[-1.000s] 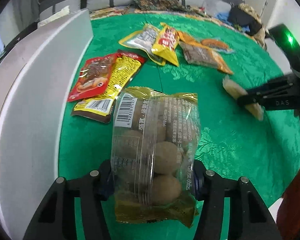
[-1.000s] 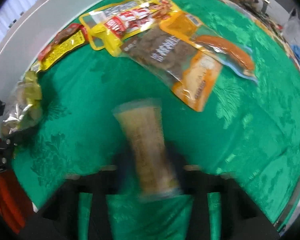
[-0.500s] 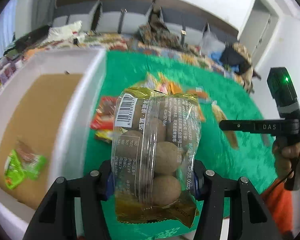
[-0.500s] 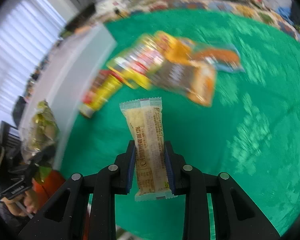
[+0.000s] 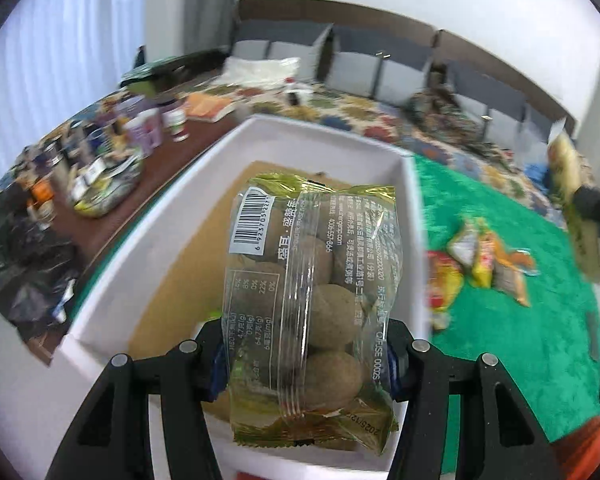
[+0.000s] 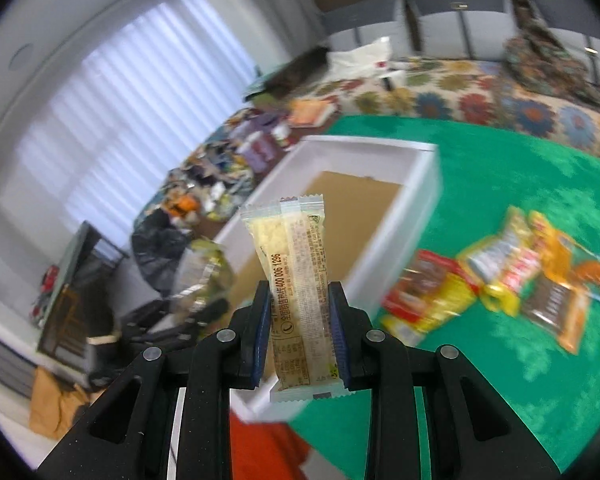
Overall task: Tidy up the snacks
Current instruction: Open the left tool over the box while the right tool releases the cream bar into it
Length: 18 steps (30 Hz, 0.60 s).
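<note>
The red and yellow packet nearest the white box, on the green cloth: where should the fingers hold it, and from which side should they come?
The red and yellow packet lies flat on the green cloth, so probably come from above and pinch across its narrow width at the end away from the white box. The view is blurred, so its edges are uncertain.

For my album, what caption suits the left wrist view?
Left gripper holds a clear bag of round snacks above the white box.

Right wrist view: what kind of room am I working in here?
Probably a lived-in home room, not a lab: a flower-patterned quilt beside the green embossed tablecloth, tall white window blinds, and a side surface cluttered with small jars and bottles.
</note>
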Available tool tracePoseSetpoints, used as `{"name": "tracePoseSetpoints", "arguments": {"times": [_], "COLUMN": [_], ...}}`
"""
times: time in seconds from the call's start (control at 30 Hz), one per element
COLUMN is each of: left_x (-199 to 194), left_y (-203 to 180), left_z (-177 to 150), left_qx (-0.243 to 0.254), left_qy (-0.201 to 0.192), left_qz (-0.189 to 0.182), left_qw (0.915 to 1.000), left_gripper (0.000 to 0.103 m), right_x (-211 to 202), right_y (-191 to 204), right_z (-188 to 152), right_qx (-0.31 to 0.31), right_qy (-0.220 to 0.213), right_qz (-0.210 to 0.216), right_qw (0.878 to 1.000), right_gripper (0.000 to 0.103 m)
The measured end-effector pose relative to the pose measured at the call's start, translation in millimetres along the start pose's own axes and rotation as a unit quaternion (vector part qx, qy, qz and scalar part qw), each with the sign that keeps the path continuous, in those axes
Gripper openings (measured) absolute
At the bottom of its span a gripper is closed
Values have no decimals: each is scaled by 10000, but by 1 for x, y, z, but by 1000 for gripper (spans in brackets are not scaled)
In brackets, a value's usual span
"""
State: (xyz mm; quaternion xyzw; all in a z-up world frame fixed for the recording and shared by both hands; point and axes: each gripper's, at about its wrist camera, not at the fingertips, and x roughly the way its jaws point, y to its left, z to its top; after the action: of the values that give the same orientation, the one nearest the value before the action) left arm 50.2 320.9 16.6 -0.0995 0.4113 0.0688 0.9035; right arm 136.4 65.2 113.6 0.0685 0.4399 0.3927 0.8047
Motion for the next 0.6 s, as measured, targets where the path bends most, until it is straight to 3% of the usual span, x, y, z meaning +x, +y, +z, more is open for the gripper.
{"name": "tracePoseSetpoints", "arguments": {"times": [0.27, 0.33, 0.37, 0.6], "left_x": [23, 28, 29, 21], "left_y": [34, 40, 44, 46], "left_z": [-23, -27, -30, -31], "left_qx": [-111, -169, -207, -465], "left_qy": [212, 244, 216, 42], "left_qz": [494, 532, 561, 556], "left_qw": [9985, 9981, 9980, 9974], "left_gripper": [64, 83, 87, 90], "right_x": [73, 87, 92, 75], "right_y": [43, 43, 42, 11], "right_z": [-10, -16, -21, -41], "right_qx": [-170, -170, -168, -199], "right_qy": [407, 507, 576, 428], "right_qz": [194, 154, 130, -352], "right_qw": [9988, 9984, 9981, 9983], "right_gripper": [34, 58, 60, 60]}}
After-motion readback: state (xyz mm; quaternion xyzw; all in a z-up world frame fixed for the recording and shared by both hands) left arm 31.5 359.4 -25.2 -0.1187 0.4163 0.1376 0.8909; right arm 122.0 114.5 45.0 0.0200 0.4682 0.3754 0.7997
